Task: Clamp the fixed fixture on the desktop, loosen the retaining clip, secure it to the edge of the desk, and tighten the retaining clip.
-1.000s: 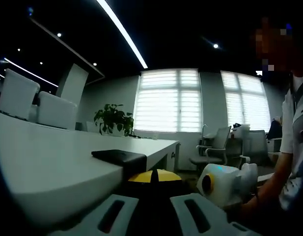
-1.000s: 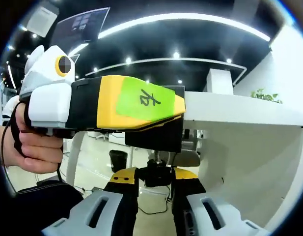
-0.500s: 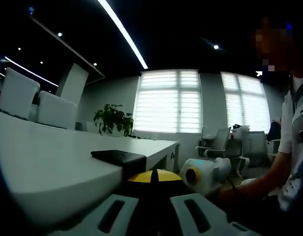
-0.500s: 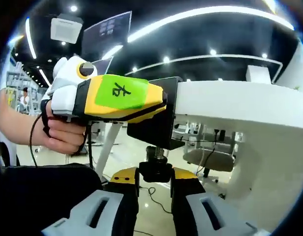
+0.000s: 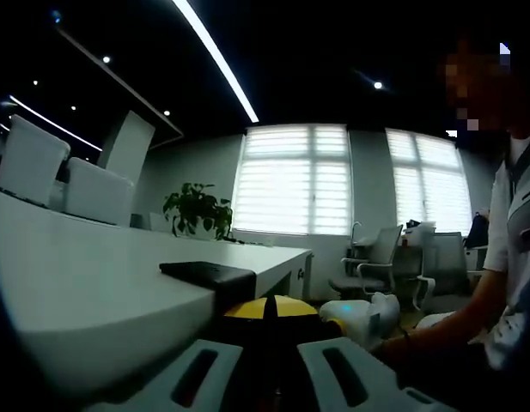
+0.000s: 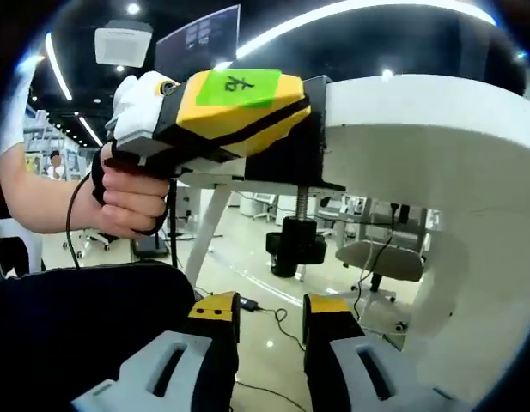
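- Your right hand-held gripper (image 6: pixel 269 330) hangs released, apart below the black metal clamp fixture's round knob (image 6: pixel 296 245).
- Your left hand-held gripper (image 6: pixel 234 107) grasps the fixture at the white surface (image 6: pixel 436 112) edge; open floor lies below.

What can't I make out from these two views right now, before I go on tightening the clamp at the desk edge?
- Left gripper jaw tips, right gripper view: hidden against the black clamp, so the grip cannot be confirmed.
- Screw pad contact under the desk, right gripper view: the screw's top is lost in shadow above the knob.
- Left gripper's own jaws, left gripper view: too dark at the desk edge.
- Clamp top plate, left gripper view: its seating is cut off by the edge.
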Available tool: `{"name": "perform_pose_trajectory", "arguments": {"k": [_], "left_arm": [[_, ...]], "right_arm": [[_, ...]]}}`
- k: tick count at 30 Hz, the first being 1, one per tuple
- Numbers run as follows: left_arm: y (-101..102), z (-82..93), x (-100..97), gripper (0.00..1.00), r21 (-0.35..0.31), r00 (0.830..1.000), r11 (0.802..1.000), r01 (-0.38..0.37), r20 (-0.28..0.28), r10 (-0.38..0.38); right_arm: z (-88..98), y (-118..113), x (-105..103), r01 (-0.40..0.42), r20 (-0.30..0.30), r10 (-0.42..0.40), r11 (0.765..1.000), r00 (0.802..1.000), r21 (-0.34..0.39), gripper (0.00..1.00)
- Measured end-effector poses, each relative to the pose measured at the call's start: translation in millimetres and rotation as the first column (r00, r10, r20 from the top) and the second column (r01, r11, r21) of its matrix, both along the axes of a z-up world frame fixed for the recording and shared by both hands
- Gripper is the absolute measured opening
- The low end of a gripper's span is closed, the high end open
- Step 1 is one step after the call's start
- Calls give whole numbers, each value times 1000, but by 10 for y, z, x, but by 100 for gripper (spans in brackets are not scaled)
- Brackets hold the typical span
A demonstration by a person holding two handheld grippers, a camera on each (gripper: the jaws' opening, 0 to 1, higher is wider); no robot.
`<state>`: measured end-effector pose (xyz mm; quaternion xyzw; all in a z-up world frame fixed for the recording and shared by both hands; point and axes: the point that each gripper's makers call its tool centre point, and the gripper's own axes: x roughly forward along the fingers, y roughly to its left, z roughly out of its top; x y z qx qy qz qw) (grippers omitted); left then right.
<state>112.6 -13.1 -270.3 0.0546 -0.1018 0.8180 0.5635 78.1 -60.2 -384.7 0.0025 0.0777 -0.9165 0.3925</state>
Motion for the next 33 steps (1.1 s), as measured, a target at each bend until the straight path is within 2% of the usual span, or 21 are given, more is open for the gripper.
{"name": "perform_pose_trajectory", "arguments": {"k": [2, 4, 5, 6, 7, 8, 9, 12, 19, 22, 23, 24, 29, 33], "left_arm": [[1, 0, 5, 1, 0, 1000, 1000, 0, 0, 0], [3, -1, 12, 1, -1, 1000, 1000, -1, 0, 1], [4, -1, 17, 1, -1, 1000, 1000, -1, 0, 1], [5, -1, 20, 1, -1, 1000, 1000, -1, 1, 1], [8, -2, 24, 1, -1, 1000, 1000, -2, 0, 2], [12, -4, 28, 1, -3, 1000, 1000, -3, 0, 3], [14, -5, 31, 1, -4, 1000, 1000, -5, -1, 5], [17, -6, 41, 1, -6, 1000, 1000, -8, -2, 8], [22, -7, 41, 1, -7, 1000, 1000, -6, 0, 6], [15, -7, 17, 1, -9, 1000, 1000, -7, 0, 7], [15, -7, 16, 1, -10, 1000, 1000, -7, 0, 7], [15, -7, 17, 1, -10, 1000, 1000, -7, 0, 7], [10, -7, 28, 1, -10, 1000, 1000, -4, -1, 4], [7, -13, 35, 1, -13, 1000, 1000, -4, -1, 3]], "right_arm": [[118, 45, -10, 84, -20, -85, 996, 996, -38, 28], [251, 197, -76, 216, -12, -218, 971, 976, -102, 29], [288, 266, -114, 284, 1, -286, 950, 958, -126, 30], [297, 374, -175, 381, 34, -380, 912, 924, -152, 30], [250, 471, -198, 464, 80, -457, 875, 886, -139, 31], [211, 437, -186, 475, 114, -463, 869, 879, -134, 32], [215, 382, -199, 469, 118, -455, 869, 883, -156, 32], [208, 248, -198, 443, 73, -437, 890, 897, -112, 32], [398, 154, -236, 441, 37, -440, 886, 897, -147, 32], [388, 169, -278, 456, 48, -454, 879, 890, -141, 28], [377, 210, -278, 476, 59, -473, 868, 879, -142, 27], [369, 204, -258, 478, 82, -471, 864, 878, -158, 26], [384, 200, -242, 449, 77, -442, 878, 894, -169, 26], [386, 168, -265, 374, 60, -369, 910, 927, -181, 25]]}}
